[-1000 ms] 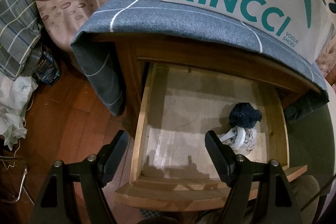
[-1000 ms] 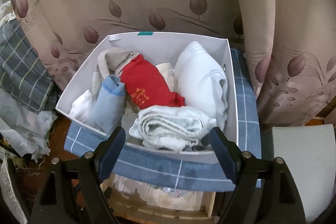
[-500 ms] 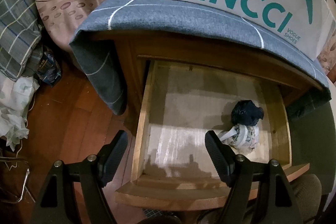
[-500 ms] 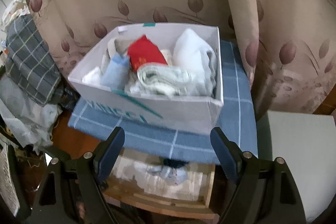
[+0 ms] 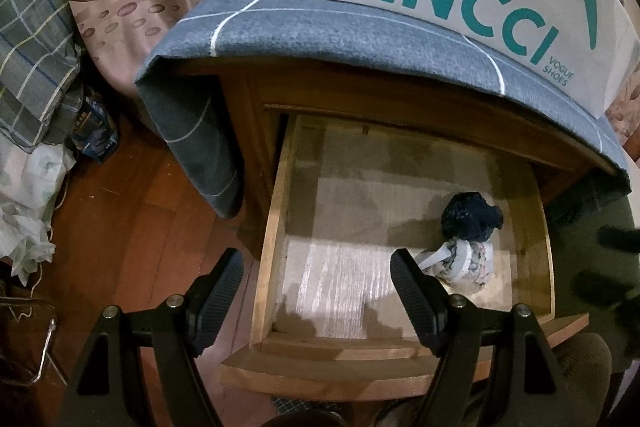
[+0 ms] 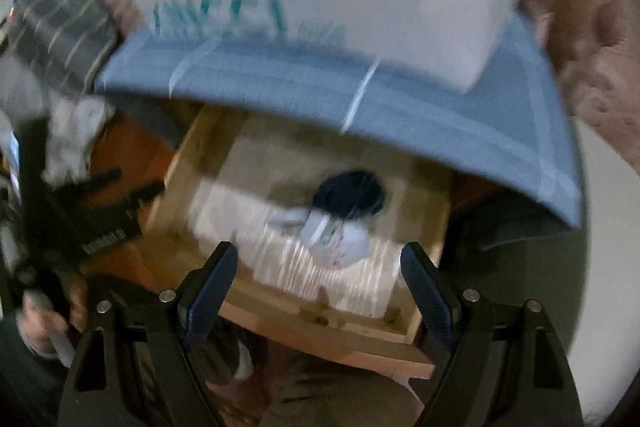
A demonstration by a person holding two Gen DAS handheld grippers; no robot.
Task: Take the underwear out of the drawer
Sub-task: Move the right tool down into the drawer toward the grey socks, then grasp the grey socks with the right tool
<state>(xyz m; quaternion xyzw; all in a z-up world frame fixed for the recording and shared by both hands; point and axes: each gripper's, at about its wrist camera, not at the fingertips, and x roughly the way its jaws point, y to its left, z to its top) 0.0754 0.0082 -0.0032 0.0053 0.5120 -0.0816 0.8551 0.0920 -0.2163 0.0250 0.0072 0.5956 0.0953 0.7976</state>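
Wooden drawer found pulled open, left gripper held released and empty above its front left, dark blue underwear and pale patterned underwear lying touching at the right, right gripper spread wide, empty, above them, view blurred.
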